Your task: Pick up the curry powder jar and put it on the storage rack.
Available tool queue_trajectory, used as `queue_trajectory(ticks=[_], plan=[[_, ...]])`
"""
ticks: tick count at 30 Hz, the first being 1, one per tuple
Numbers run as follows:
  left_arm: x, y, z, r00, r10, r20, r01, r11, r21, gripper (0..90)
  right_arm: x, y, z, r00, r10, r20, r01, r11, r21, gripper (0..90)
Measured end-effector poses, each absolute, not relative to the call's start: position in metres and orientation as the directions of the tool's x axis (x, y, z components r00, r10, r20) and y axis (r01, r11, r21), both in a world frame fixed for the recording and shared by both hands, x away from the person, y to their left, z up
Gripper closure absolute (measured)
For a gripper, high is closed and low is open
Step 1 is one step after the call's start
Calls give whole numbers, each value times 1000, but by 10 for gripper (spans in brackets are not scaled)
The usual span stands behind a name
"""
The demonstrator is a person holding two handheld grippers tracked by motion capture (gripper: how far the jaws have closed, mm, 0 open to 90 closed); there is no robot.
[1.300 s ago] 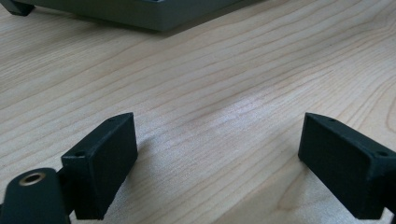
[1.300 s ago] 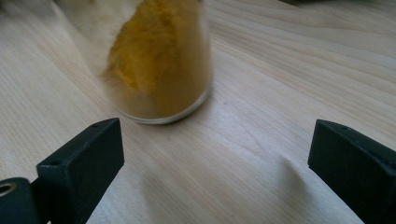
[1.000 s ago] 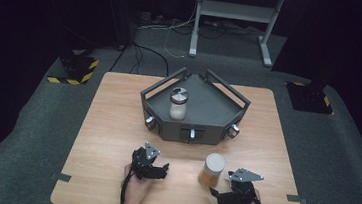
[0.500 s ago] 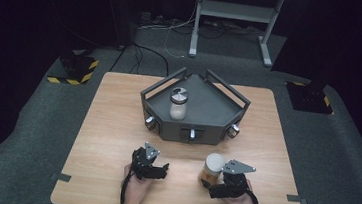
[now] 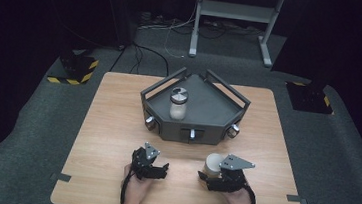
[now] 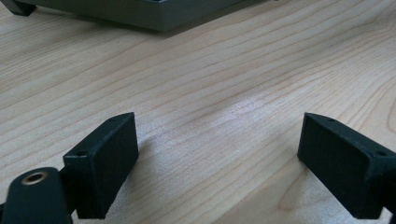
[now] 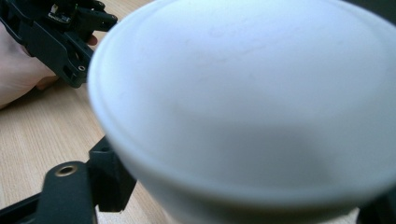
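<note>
A jar with a white lid (image 5: 211, 164) and amber contents stands near the front of the wooden table (image 5: 111, 125). My right gripper (image 5: 208, 176) has just been closing its jaws, and the jar is between them. In the right gripper view the white lid (image 7: 243, 93) looms very close, and the left jaw presses against the jar's side below it. My left gripper (image 5: 162, 169) rests on the table to the left, held in a hand. In the left gripper view its jaws (image 6: 217, 163) stand wide apart over bare wood with nothing between them.
A grey angular tray (image 5: 219, 105) with raised rails and front knobs sits at the table's middle back. In it stands a second jar with a metal lid (image 5: 178, 103). Beyond the table are a dark floor, cables and a metal stand (image 5: 232, 16).
The right gripper has slid left up to the white-lidded jar and its jaws have closed around it. The left gripper has not moved.
</note>
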State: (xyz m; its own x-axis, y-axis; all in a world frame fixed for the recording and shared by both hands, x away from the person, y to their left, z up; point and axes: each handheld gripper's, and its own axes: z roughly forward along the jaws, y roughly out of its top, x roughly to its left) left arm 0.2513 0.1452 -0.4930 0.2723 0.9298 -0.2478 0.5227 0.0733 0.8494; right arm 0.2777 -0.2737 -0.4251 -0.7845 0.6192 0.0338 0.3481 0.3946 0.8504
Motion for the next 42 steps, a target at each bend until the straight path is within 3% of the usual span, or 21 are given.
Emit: queue_trajectory(ticks=[11, 42], plan=[[251, 145, -493, 272, 930, -248, 523, 73, 849, 123, 276, -278, -426, -784, 620, 31, 336, 381, 862, 331], [251, 146, -493, 273, 929, -251, 523, 76, 849, 123, 271, -276, -426, -784, 621, -6, 301, 388, 871, 355]])
